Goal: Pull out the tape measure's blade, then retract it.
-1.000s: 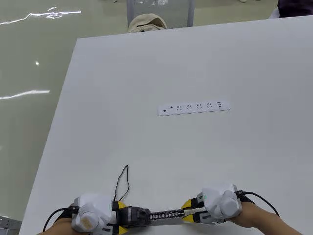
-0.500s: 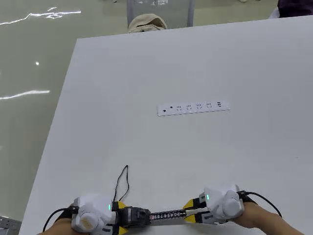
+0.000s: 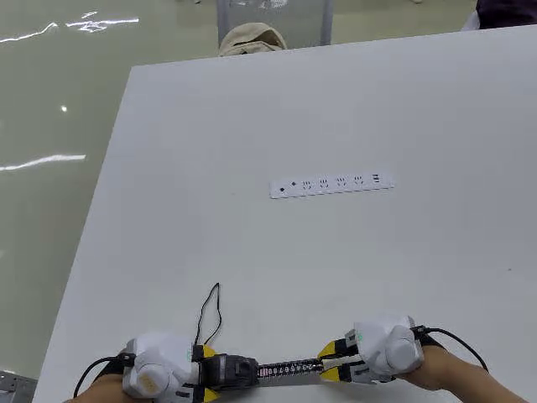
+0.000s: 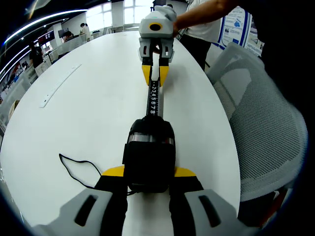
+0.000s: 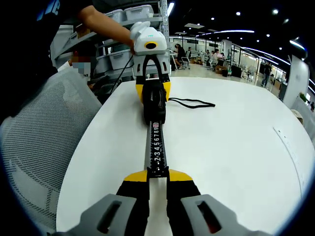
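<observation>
Left claw (image 4: 150, 172): case (image 4: 149, 146); right claw (image 5: 157, 176): blade (image 5: 156, 145)

You're in an open-plan office with something of a lab about it. Your worktop (image 3: 252, 126) is a long, white, meeting-style table with a white power strip (image 3: 331, 184) lying on it. It stands on a glossy pale floor (image 3: 50, 210) that mirrors strip lighting. Right beside the worktop is a grey mesh office chair (image 4: 256, 113).

In the right gripper view you can see a metal shelving rack (image 5: 161, 14) loaded with grey plastic storage bins (image 5: 140, 11), a dark ceiling dotted with spotlights (image 5: 237, 14), and people (image 5: 178, 53) among desks further back. In the left gripper view, bright windows (image 4: 103, 12) line the far end, and a printed poster (image 4: 239, 29) hangs nearby.
</observation>
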Demonstrator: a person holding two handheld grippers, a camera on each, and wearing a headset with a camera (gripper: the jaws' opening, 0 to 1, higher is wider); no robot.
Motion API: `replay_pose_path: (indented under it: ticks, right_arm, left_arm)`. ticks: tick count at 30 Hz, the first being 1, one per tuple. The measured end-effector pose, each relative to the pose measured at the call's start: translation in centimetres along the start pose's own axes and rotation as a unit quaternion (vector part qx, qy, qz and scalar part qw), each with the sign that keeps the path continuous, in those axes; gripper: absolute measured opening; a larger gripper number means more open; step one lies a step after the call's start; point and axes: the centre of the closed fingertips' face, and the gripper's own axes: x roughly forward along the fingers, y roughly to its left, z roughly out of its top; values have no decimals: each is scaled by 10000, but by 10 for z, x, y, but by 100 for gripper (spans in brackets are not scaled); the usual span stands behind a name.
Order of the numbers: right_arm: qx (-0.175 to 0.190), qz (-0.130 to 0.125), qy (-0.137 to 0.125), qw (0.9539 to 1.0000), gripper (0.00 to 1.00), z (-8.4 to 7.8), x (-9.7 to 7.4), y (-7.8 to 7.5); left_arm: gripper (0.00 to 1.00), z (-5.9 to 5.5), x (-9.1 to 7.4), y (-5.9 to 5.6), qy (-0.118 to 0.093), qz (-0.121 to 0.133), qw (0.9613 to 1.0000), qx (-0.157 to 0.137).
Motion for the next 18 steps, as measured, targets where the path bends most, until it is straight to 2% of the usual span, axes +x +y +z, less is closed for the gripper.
replay_pose_path:
  ticks: [18]
  right_arm:
    - [23,-7,45,10000,10,-7,-6,0]
  left_arm:
    - [28,1,1,0,19,-9,10000,14]
